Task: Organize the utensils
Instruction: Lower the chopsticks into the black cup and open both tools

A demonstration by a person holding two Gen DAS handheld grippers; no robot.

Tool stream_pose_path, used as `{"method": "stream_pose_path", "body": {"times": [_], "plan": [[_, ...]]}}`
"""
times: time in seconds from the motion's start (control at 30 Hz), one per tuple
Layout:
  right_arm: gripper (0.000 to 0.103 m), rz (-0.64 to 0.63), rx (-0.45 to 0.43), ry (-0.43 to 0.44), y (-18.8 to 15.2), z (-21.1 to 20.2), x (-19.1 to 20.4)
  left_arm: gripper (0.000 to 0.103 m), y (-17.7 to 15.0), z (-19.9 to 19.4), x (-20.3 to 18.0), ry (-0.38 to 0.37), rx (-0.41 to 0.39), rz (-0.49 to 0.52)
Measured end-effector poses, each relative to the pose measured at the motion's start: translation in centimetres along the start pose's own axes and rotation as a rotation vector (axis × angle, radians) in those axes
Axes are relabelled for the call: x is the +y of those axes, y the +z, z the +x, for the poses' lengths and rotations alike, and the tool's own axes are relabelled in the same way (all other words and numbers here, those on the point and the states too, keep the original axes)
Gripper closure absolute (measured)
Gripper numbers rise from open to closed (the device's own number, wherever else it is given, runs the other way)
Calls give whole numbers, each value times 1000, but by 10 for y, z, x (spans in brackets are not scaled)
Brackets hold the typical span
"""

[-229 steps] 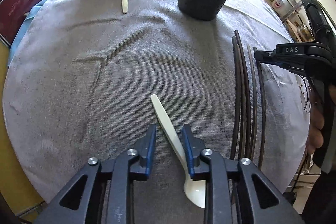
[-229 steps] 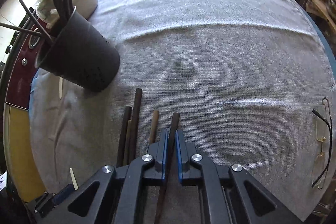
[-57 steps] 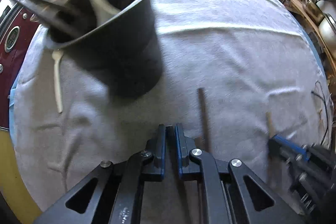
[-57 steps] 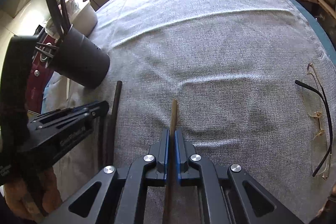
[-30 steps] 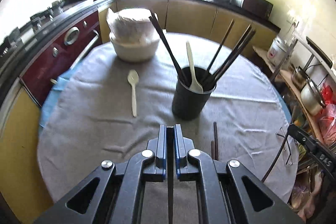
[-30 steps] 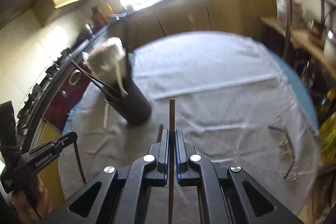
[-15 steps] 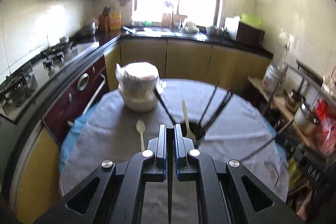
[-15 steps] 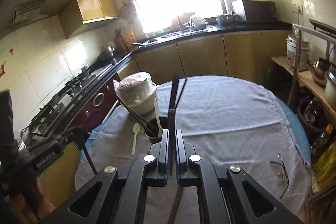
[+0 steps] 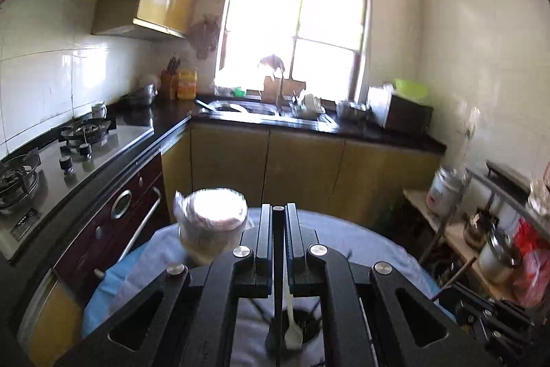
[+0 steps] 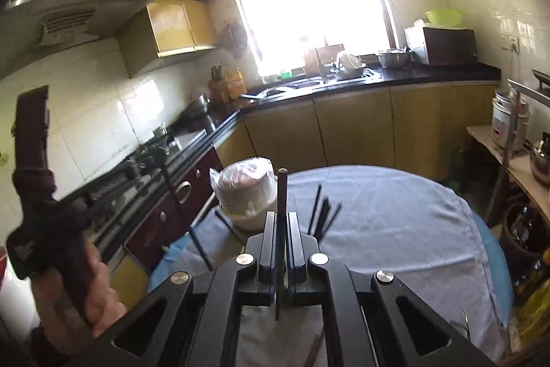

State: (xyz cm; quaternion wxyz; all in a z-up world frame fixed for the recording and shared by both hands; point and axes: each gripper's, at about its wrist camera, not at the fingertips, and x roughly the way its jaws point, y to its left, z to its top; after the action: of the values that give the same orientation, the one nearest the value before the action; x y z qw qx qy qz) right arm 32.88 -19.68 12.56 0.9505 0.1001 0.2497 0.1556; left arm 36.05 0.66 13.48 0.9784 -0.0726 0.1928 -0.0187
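In the left wrist view my left gripper [image 9: 276, 208] is shut on a thin dark chopstick [image 9: 277, 298] that runs back between the jaws. Below it, through the gap, I see the black utensil holder [image 9: 311, 324] with a white spoon [image 9: 292, 331] in it. In the right wrist view my right gripper [image 10: 282, 216] is shut on another dark chopstick [image 10: 282, 191] that sticks up past the fingertips. Behind it show the tips of chopsticks in the holder [image 10: 323, 212]; the holder itself is hidden. Both grippers hang high above the round table [image 10: 395, 215].
A plastic-wrapped white bowl [image 9: 210, 226] stands at the table's far left edge. A hand [image 10: 89, 291] holds the left gripper [image 10: 51, 215] at the left of the right wrist view. Oven front [image 9: 120, 205], counter and a rack with pots [image 9: 495, 250] ring the table.
Both grippers have risen well above the table with their chopsticks and tilted up. The table and holder have dropped low in both views; more of the kitchen shows.
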Motion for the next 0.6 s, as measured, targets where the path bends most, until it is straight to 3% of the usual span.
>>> {"method": "stream_pose_path", "body": {"times": [0.17, 0.33, 0.6], "plan": [[98, -17, -4, 16, 20, 30, 3, 97, 3, 27, 7, -4, -36, -61], [98, -23, 27, 8, 15, 64, 2, 97, -12, 54, 10, -20, -49, -91], [98, -5, 95, -16, -17, 100, -15, 97, -54, 84, 15, -20, 38, -76]]}}
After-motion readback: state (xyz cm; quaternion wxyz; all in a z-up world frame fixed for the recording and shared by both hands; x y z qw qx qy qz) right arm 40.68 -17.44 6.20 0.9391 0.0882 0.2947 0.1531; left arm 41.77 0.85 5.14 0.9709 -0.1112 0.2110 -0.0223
